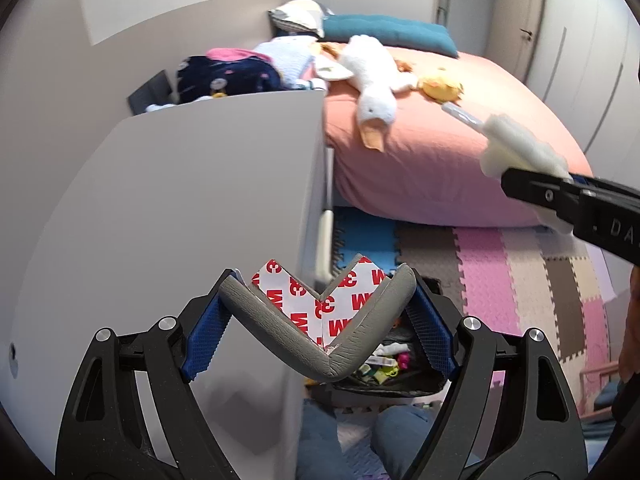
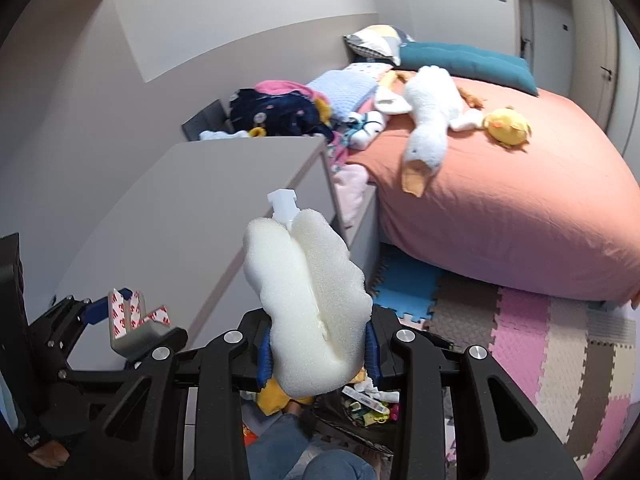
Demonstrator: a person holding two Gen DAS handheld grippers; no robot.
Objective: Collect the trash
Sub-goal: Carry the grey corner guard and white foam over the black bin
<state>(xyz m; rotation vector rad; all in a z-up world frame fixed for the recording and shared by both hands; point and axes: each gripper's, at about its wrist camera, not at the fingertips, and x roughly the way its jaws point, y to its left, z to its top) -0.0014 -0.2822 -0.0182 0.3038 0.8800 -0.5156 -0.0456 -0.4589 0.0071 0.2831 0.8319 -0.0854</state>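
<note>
holding a grey foam corner guard, the left gripper has its blue pads pressed on the two ends of the v shape, with the jaws standing wide apart. the inside of the guard shows white backing paper with red letters. in the right wrist view the same guard is seen low on the left, in the left gripper.

the right gripper is closed tight on a white foam piece, which is squeezed between its pads and stands up out of the jaws. a small white plastic part sticks out at the top of the foam. in the left wrist view this foam and the right gripper come in from the right edge.

below both grippers there is a dark bag on the floor, open, with small mixed items inside. the knees of the person in blue jeans are just beside it.

a grey cabinet stands on the left. next to it is a bed with a salmon cover, and on it lie a white plush goose and a yellow plush chick. the floor has a puzzle mat in pink, beige, brown and blue.
</note>
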